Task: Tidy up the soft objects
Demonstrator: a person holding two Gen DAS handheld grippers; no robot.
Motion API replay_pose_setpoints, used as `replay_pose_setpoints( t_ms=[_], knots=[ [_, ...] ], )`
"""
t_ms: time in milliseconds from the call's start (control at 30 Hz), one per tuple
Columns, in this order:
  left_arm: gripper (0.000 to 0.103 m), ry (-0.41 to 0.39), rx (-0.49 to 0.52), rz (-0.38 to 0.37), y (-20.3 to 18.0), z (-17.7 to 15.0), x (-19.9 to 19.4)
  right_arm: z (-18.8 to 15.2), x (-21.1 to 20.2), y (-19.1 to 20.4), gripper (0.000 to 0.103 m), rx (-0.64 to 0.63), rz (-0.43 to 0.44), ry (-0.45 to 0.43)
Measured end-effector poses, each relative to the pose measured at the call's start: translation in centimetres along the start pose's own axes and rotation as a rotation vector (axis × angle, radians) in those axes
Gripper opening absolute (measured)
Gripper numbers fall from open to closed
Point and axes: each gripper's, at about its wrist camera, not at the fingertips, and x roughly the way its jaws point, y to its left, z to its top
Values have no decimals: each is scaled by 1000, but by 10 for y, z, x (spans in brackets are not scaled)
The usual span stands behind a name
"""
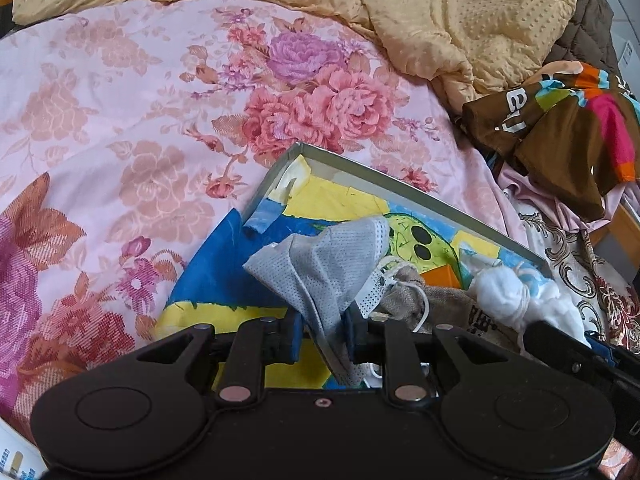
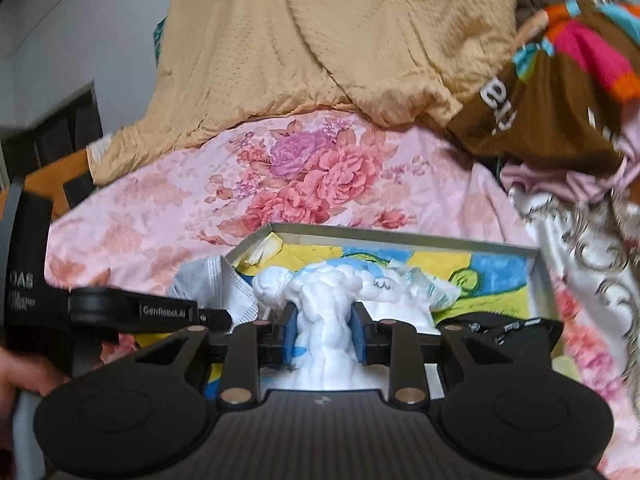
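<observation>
We look along both grippers at a shallow box [image 1: 420, 190] lying on a bed with a pink floral cover [image 1: 120, 120]. The box floor carries a bright yellow, blue and green drawing.

The left gripper [image 1: 325, 330] has its jaws closed on a grey mesh face mask [image 1: 320, 264]. The mask's lower edge is pinched between the blue pads, and the rest rises crumpled ahead of the jaws, over the near left part of the box.

The right gripper [image 2: 325, 334] has its jaws around a white padded cloth with pale blue print [image 2: 340, 288]. A narrow bunched neck of it sits between the pads, touching both, and the bulk spreads out beyond the jaws inside the box.

Between mask and cloth, in the box, lies a burlap drawstring pouch [image 1: 432, 300]. A tan quilt [image 1: 440, 8] and a brown multicoloured garment [image 1: 560, 120] lie heaped farther back on the bed.
</observation>
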Motion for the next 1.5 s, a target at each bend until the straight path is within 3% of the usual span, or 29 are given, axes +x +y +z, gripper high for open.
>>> replay_pose_setpoints(
  t_ms=[167, 333, 433, 833, 1200, 1500],
  knots=[
    [28, 13, -7, 20, 1, -1, -1, 1, 3, -14, 45, 67, 44, 13],
    [52, 29, 3, 43, -1, -4, -7, 0, 6, -17, 61, 92, 74, 33],
    [60, 30, -7, 59, 2, -7, -13, 0, 7, -18, 67, 111, 85, 43],
    [72, 9, -6, 60, 7, -14, -34, -1, 4, -18, 83, 118, 84, 39],
    [80, -13, -11, 50, 5, -20, -61, 5, -14, -18, 89, 127, 81, 17],
    [87, -61, -8, 40, 1, -20, -99, 11, -48, -10, 94, 86, 31, -21]
  ],
)
